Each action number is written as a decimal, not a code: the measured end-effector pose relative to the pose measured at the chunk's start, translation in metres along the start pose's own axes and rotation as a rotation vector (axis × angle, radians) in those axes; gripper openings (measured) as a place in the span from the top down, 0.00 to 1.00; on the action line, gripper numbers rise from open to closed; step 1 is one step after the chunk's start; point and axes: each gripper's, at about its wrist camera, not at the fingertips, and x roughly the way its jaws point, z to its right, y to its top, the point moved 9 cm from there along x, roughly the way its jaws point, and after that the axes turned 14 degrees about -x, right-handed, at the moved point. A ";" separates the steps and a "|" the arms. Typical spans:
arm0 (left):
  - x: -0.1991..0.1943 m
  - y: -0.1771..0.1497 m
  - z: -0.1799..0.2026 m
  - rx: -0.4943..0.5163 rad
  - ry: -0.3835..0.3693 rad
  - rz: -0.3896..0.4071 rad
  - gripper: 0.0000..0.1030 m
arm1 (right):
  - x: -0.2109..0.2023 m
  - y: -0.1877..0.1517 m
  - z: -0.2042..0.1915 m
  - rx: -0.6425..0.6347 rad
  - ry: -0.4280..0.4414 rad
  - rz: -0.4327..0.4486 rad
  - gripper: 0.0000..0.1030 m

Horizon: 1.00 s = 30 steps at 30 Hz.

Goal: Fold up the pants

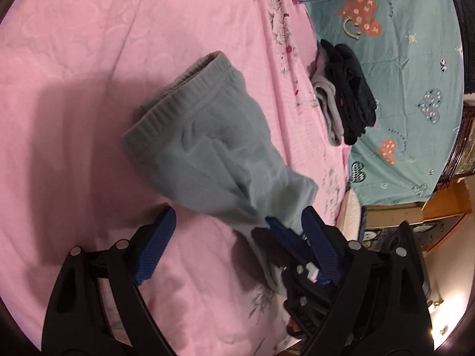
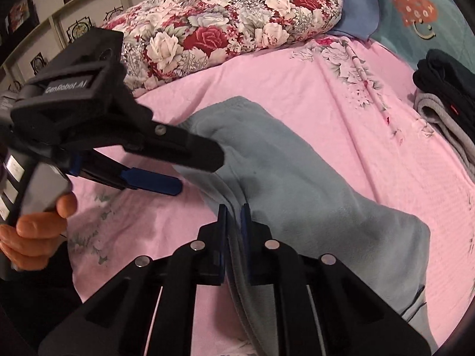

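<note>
Left wrist view: grey-blue fleece pants point(image 1: 213, 145) on pink quilted bedspread point(image 1: 89, 74), soft nap, ribbed elastic waistband far-left, body bunched. Left gripper point(image 1: 237, 225) fingers spread apart, empty. Right gripper point(image 1: 289, 225) at near right, blue ribbed fingers pinched on pants edge.

Right wrist view: pants point(image 2: 297, 184) centre, thick, matte, folded edge clamped between right gripper point(image 2: 234, 216) fingers. Left gripper point(image 2: 190, 169) left of pants, fingers apart. Floral pillow point(image 2: 231, 20) far.

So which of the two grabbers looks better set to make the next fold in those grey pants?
Probably the right gripper: it is already clamped on the grey pants at the leg end, ready to carry it toward the waistband. The left gripper is open, holding nothing.
</note>
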 end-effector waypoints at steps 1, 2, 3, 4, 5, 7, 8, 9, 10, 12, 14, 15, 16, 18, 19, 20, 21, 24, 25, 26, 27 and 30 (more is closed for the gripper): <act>0.002 0.003 0.001 -0.014 -0.001 0.017 0.14 | -0.001 0.001 0.000 0.002 0.000 0.005 0.92; 0.002 0.007 0.002 -0.024 0.002 0.051 0.13 | -0.001 0.001 0.000 0.009 0.005 0.012 0.93; 0.003 0.012 0.004 -0.028 0.001 0.076 0.12 | -0.002 0.001 0.001 0.016 0.012 0.017 0.95; 0.003 0.017 0.006 -0.034 -0.002 0.101 0.12 | -0.003 0.002 0.002 0.022 0.007 0.024 0.95; 0.004 0.020 0.007 -0.042 -0.005 0.120 0.12 | -0.004 0.002 0.003 0.029 0.008 0.030 0.95; 0.003 0.026 0.008 -0.056 -0.013 0.162 0.14 | -0.005 0.001 0.004 0.037 0.012 0.035 0.95; 0.004 0.026 0.008 -0.052 -0.010 0.167 0.18 | -0.005 0.000 0.004 0.039 0.016 0.038 0.95; 0.007 0.027 0.008 -0.045 0.001 0.168 0.27 | -0.006 -0.001 0.003 0.046 0.032 0.040 0.94; 0.009 0.028 0.006 -0.035 0.020 0.172 0.34 | -0.007 -0.003 0.004 0.066 0.049 0.037 0.89; 0.010 0.031 0.000 -0.039 0.024 0.176 0.65 | -0.011 -0.007 0.010 0.108 0.061 0.043 0.71; 0.013 0.036 -0.004 -0.041 0.016 0.173 0.85 | -0.017 -0.013 0.016 0.135 0.045 0.056 0.65; 0.014 0.038 -0.005 -0.043 0.014 0.175 0.86 | -0.020 -0.016 0.018 0.146 0.047 0.060 0.64; 0.014 0.038 -0.006 -0.044 0.012 0.177 0.86 | -0.025 -0.020 0.021 0.162 0.055 0.068 0.63; 0.013 0.037 -0.002 -0.017 0.020 0.199 0.87 | -0.035 -0.033 0.030 0.208 0.060 0.071 0.59; 0.011 0.036 0.002 0.004 0.028 0.214 0.87 | -0.041 -0.040 0.035 0.233 0.059 0.065 0.58; 0.008 0.035 0.005 0.020 0.028 0.225 0.87 | -0.047 -0.048 0.041 0.263 0.059 0.058 0.57; 0.005 0.034 0.011 0.043 0.024 0.242 0.87 | -0.057 -0.061 0.048 0.308 0.066 0.058 0.56; -0.002 0.032 0.022 0.103 0.034 0.278 0.88 | -0.081 -0.100 0.067 0.452 0.108 0.076 0.54; -0.004 0.031 0.027 0.118 0.028 0.283 0.88 | -0.086 -0.115 0.074 0.525 0.136 0.087 0.49; -0.005 0.030 0.032 0.136 0.027 0.289 0.88 | -0.086 -0.131 0.079 0.601 0.166 0.092 0.47; -0.006 0.030 0.037 0.153 0.032 0.298 0.88 | -0.081 -0.151 0.085 0.678 0.180 0.078 0.45; -0.006 0.023 0.061 0.228 0.049 0.320 0.88 | -0.084 -0.178 0.094 0.793 0.235 0.134 0.49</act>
